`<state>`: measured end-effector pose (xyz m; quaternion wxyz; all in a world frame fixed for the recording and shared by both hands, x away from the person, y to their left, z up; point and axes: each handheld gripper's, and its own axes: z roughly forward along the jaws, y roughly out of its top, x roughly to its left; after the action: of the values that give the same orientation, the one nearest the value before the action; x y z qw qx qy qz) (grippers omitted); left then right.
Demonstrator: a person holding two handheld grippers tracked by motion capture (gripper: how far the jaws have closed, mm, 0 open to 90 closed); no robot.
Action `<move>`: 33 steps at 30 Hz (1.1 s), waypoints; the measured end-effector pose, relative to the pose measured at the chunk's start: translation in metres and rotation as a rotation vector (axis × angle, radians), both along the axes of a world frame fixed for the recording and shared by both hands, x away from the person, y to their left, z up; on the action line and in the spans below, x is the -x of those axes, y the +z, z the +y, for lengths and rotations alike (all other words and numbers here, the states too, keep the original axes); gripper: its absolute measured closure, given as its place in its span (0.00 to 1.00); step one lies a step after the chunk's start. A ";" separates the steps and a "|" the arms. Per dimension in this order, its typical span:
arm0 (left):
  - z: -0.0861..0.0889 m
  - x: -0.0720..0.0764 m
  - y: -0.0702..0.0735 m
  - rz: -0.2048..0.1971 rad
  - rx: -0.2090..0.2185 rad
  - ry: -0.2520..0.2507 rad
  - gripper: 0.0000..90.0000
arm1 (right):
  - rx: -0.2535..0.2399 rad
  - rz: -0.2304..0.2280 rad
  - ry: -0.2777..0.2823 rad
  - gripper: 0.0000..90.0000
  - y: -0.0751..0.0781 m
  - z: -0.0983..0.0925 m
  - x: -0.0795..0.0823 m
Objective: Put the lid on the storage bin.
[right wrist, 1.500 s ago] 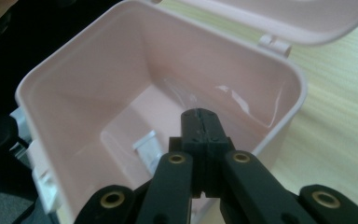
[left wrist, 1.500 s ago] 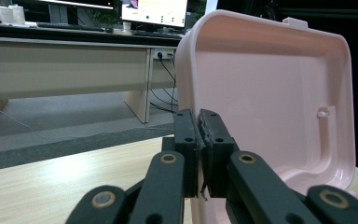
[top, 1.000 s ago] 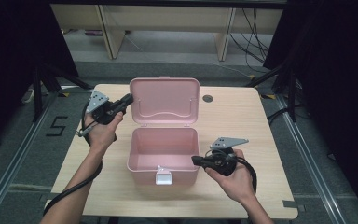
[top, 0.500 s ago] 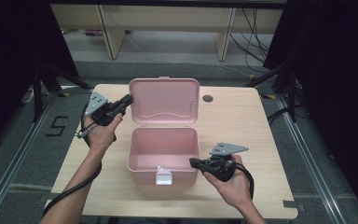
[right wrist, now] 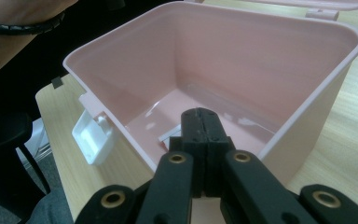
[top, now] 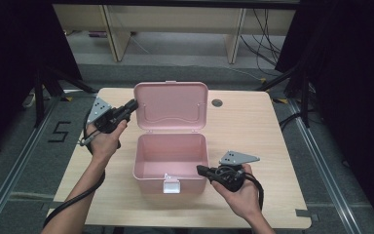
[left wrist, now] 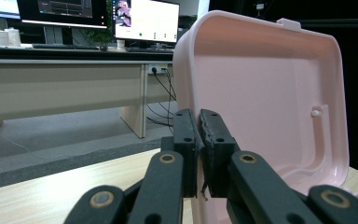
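- my left hand-held gripper (top: 132,104) has its jaws pinched on the left edge of the pink lid (top: 171,106) — in the left gripper view the lid's rim runs down between the two pads (left wrist: 214,140), and the lid stands upright, tipped a little back.
- the pink box (top: 170,158) sits mid-tabletop (top: 268,126), open and bare inside, its long axis running left to right across my front, white latch (top: 171,185) on the near wall facing me.
- my right hand-held gripper (top: 200,170) has its jaws pressed together on nothing, lying level and pointing left at the box's near right corner; whether it touches the wall i cannot tell.
- the relation that counts: the lid rises from the far wall's hinge, so it has to swing toward me and down onto the box — my left hand is the one already on it, the right is nearer the latch.
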<state>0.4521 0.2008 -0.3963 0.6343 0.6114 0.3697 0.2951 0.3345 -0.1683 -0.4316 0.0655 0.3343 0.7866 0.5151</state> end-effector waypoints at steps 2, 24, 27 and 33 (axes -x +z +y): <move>0.000 0.001 0.000 -0.006 0.000 -0.004 0.95 | -0.006 0.014 -0.008 1.00 -0.001 0.001 0.001; 0.003 0.004 -0.004 -0.045 -0.006 -0.016 0.94 | -0.006 -0.006 0.009 1.00 -0.006 0.004 -0.001; 0.003 0.004 -0.004 -0.052 -0.013 -0.020 0.94 | -0.005 -0.028 0.000 1.00 -0.006 0.004 -0.001; 0.003 0.007 -0.004 -0.062 -0.013 -0.024 0.94 | -0.004 -0.035 -0.001 1.00 -0.006 0.004 -0.001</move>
<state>0.4456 0.2041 -0.4001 0.6448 0.6105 0.3407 0.3087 0.3353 -0.1643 -0.4379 0.0790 0.3257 0.7841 0.5224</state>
